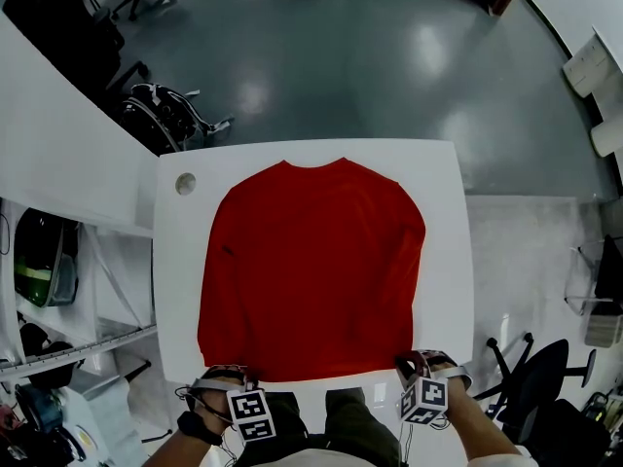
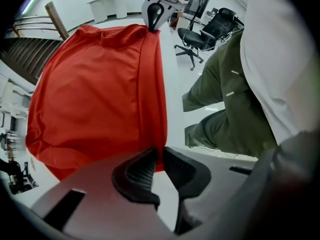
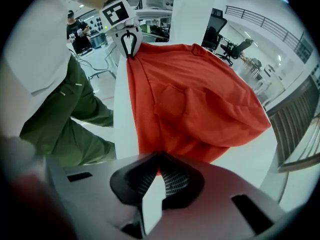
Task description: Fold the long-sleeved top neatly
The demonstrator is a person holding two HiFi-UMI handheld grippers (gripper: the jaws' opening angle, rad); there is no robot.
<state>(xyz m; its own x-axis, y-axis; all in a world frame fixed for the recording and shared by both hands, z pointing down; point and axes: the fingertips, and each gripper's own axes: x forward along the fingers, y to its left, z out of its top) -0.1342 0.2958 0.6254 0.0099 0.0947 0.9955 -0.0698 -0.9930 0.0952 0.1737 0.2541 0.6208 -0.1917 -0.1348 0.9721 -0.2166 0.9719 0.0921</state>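
One red top [image 1: 311, 270] lies on one white table [image 1: 450, 261], left claw [image 2: 161, 156] and right claw [image 3: 159, 167] both clamping its hem.

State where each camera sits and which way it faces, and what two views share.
Head view: on the person's head, facing steeply down at the red long-sleeved fabric top on the white table; left gripper, right gripper and forearms show.
Left gripper view: on the left gripper, facing along the top's hem; its shut jaws and green trousers show.
Right gripper view: likewise, from the opposite corner.
Shared: each sees the other gripper.
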